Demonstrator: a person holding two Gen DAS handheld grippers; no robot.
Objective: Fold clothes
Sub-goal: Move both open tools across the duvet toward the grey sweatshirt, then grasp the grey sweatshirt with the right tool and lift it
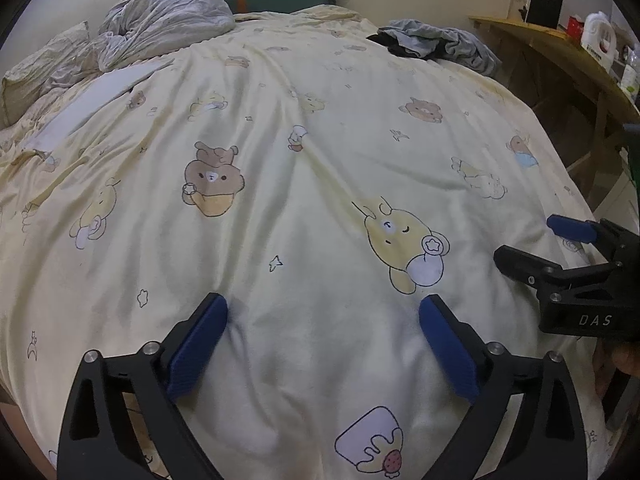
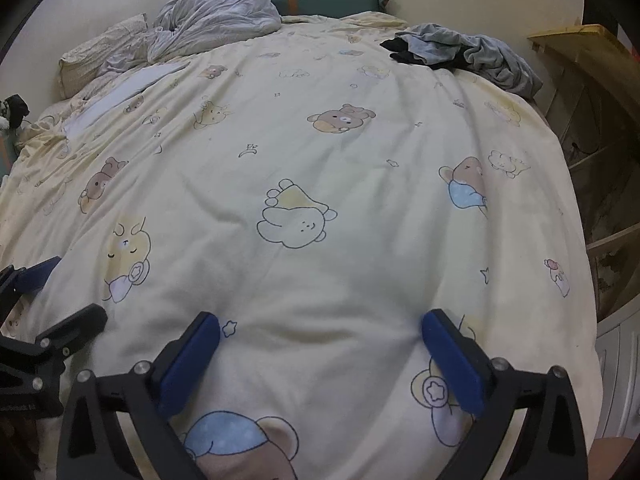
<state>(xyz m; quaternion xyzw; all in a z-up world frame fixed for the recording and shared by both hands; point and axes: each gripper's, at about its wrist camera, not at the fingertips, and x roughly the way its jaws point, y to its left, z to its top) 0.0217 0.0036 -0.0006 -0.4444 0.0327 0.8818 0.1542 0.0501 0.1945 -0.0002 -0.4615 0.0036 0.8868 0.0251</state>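
Two claws (both spread wide) hover over bedspread (image 1: 320,128).

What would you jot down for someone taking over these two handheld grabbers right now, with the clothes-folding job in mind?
Left gripper: open, nothing between its blue pads, low over the cartoon-print bedspread.
Right gripper: open too, empty, also low over the bedspread, beside the left one.
Clothes: a heap of grey and black clothes lies at the far right corner of the bed, well beyond both grippers. A crumpled pale sheet sits at the far left by the pillow.
Done: nothing visibly folded; the heap is still in a jumble.
Left: reach the heap, pull out one garment, spread it flat on the bedspread, fold it.
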